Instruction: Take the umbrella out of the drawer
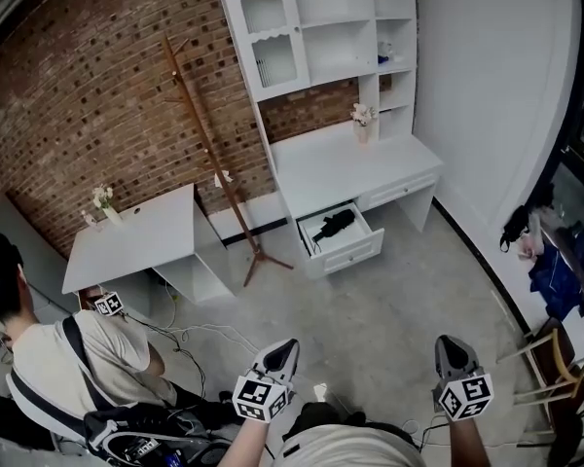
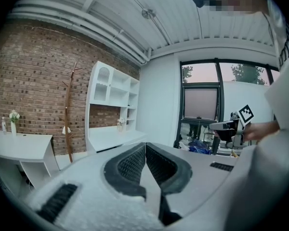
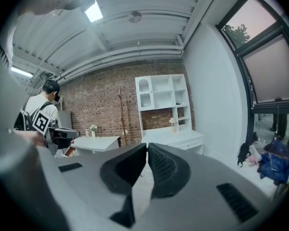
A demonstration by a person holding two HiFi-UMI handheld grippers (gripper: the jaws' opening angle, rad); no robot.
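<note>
- Black folded umbrella [image 1: 333, 225] is lying diagonally inside the open drawer [image 1: 355, 253], over at the far side of the room.
- That drawer is pulled out of the white worktop unit [image 1: 370, 168], the one with the shelves stacked on top.
- Down at the near edge, the left claw [image 1: 288, 346] is closed right up. Its pads are pressed together with nothing between them, and it's well apart from the drawer.
- Same story for the right claw [image 1: 449, 344], off to the right. Its jaws are together and it's got hold of nothing.
- Both point out across the grey floor [image 1: 389, 300] toward the far wall.
- Left of the drawer there's a wooden coat stand [image 1: 219, 154] in front of the brick wall [image 1: 68, 95].
- Further left is a smaller worktop [image 1: 141, 236] with a little vase of flowers [image 1: 104, 205] on its far corner.
- Another person [image 1: 68, 358] is at the near left, in a light shirt.
</note>
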